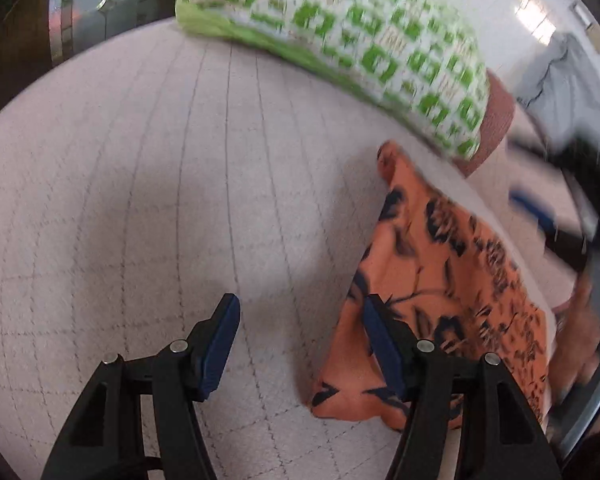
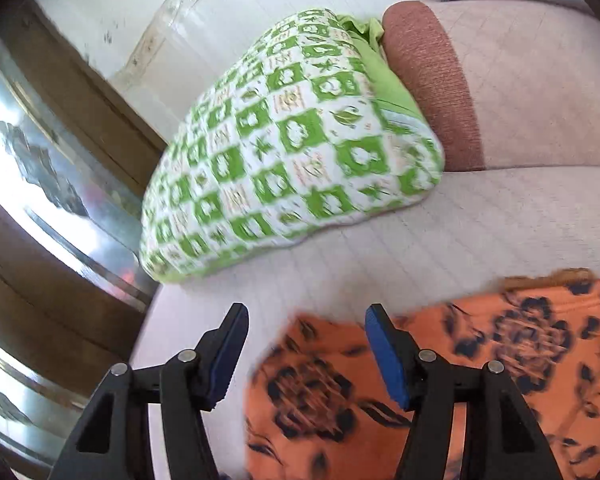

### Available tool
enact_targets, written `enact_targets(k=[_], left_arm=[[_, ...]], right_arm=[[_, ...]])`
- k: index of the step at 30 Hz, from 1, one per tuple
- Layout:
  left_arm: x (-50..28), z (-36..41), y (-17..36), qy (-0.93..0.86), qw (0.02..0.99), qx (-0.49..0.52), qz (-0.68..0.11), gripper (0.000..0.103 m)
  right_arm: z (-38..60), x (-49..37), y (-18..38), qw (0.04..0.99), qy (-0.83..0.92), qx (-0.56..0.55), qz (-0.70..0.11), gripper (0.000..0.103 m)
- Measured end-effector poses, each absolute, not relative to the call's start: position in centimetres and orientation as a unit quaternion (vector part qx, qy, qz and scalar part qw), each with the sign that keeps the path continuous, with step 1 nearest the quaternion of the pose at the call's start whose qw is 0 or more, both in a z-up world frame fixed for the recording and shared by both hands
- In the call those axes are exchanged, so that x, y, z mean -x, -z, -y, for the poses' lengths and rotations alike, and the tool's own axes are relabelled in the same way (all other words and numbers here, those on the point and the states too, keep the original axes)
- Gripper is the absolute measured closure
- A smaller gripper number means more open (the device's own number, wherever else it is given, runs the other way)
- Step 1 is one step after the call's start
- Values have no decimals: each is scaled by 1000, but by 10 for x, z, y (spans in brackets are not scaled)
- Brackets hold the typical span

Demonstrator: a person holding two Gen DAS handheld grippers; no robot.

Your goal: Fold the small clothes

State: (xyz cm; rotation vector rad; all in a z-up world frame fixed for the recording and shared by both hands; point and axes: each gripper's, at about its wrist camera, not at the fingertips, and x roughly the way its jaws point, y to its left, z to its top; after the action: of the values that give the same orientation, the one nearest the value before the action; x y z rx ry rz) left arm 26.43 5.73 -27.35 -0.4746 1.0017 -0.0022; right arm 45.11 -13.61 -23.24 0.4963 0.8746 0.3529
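Nearest in the left wrist view, the left gripper [image 1: 300, 320] stands with its blue-padded black jaws moderately apart and nothing clamped between them; only the pale quilted bed cover [image 1: 140, 200] shows in the gap. The orange cloth garment with dark floral print [image 1: 440, 280] lies just to the 3 o'clock side of that gap, its nearest folded edge passing behind the right-hand pad. From there its long axis runs away toward 1 o'clock, narrowing to a corner at the far end.

In the right wrist view, the right gripper [image 2: 306, 344] is likewise half spread and empty. The same orange garment [image 2: 460, 360] fills the 4 to 5 o'clock part of the frame, its rounded near edge reaching in under the gap, so this gripper looks the better placed of the two to take an edge; the view is blurred, so I cannot tell whether a pad touches the cloth.

Farther off, at 12 o'clock in both views, a green-and-white checked pillow [image 2: 292, 152] rests on the bed cover, well apart from the garment. A rust-brown ribbed cushion [image 2: 432, 92] sits against its far side.
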Motion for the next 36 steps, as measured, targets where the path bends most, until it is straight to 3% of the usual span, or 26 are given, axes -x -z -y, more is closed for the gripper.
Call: enact_targets(k=[8, 13, 14, 17, 22, 26, 31, 36], left_arm=[[-243, 1, 240, 94, 891, 132, -423, 38], [-250, 37, 275, 65, 864, 41, -497, 37], [-247, 41, 280, 57, 867, 18, -495, 35], [-233, 48, 284, 57, 871, -36, -487, 34], [-228, 28, 289, 74, 863, 4, -499, 27], [-225, 4, 269, 76, 860, 95, -496, 31], [-218, 26, 229, 80, 911, 18, -405, 31], [-257, 27, 263, 41, 870, 22, -490, 27]], right_arm=[[211, -328, 265, 857, -129, -227, -445, 39], [244, -292, 314, 834, -53, -211, -508, 42], [251, -283, 327, 826, -54, -223, -515, 47], [251, -259, 332, 828, -63, -217, -513, 48], [241, -244, 333, 832, -68, -174, -523, 48], [280, -236, 312, 835, -97, -279, -465, 48], [335, -221, 276, 880, -32, -307, -360, 47], [398, -226, 317, 824, 54, -411, -386, 47]])
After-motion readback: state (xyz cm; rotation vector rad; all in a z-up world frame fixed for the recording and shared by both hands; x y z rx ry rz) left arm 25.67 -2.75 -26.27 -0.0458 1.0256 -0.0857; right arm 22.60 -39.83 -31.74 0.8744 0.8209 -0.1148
